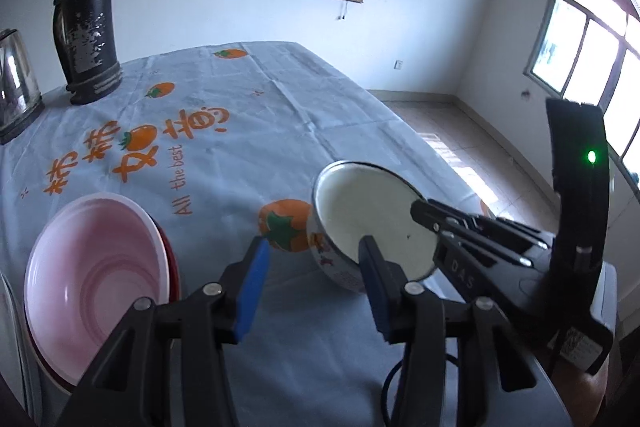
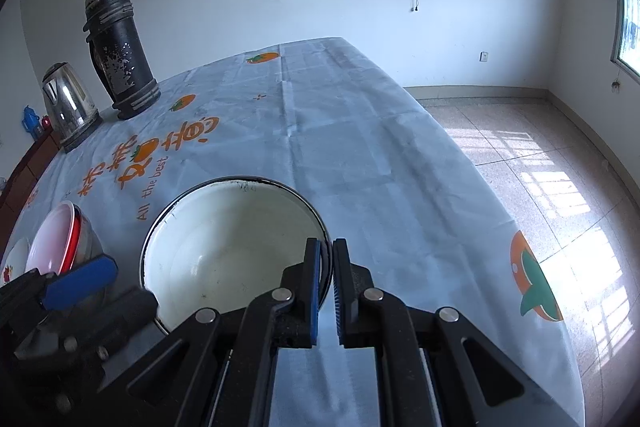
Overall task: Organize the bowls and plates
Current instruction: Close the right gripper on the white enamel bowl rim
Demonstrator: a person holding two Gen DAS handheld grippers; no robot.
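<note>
A white enamel bowl (image 2: 232, 251) with a dark rim is pinched at its near right rim by my right gripper (image 2: 326, 251), which is shut on it. In the left wrist view the same bowl (image 1: 372, 219) is tilted above the tablecloth, with the right gripper (image 1: 424, 217) on its rim. My left gripper (image 1: 314, 247) is open and empty, its right finger just in front of the bowl. A pink bowl (image 1: 96, 279) rests in a stack at the left; it also shows in the right wrist view (image 2: 52, 243).
A black thermos (image 1: 86, 23) and a steel kettle (image 2: 68, 107) stand at the table's far left. The table carries a pale blue cloth (image 2: 360, 155) with orange prints. The table's right edge drops to a tiled floor (image 2: 540, 155).
</note>
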